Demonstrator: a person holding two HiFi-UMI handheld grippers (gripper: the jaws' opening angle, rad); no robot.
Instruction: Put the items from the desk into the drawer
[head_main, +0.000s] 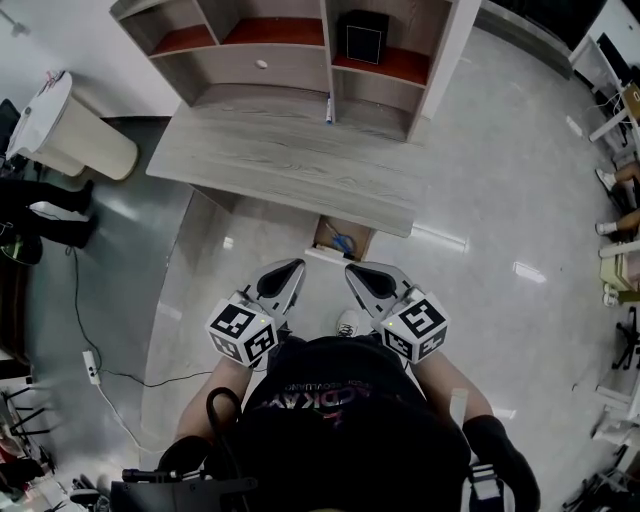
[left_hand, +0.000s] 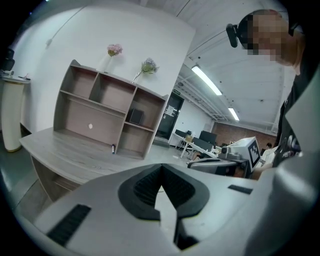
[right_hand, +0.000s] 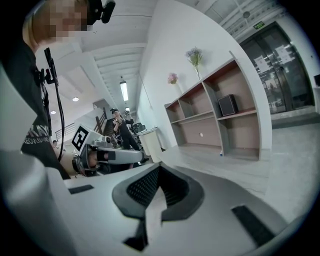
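Tools close in front of the body, side by side: left tool (head_main: 284, 277) clenched, pads together, nothing between; right tool (head_main: 366, 277) clenched too, equally empty. Both aimed forward and slightly downward, toed a little inward toward each other.

Straight ahead and below, between the two tools in the head view: drawer (head_main: 358, 243), pulled out from under the near edge of the worktop (head_main: 300, 175), with a blue thing (head_main: 342, 243) already inside.

Further out, well apart from both tools: pen (head_main: 328, 110), at the back of the worktop, just beside the foot of a divider in the shelf unit (head_main: 240, 75). Seems to stand on end, long axis upright, though too small to say for sure. Sits almost on the midline, about equally far from either tool by the look of it; left of the left tool's line of aim, right of the right tool's. Probably calls for a long reach forward over the drawer and across the depth of the worktop, a slight outward turn, pads opened first, then closed across the thin barrel.

Up on a shelf, not on the worktop: black box (head_main: 362, 37).
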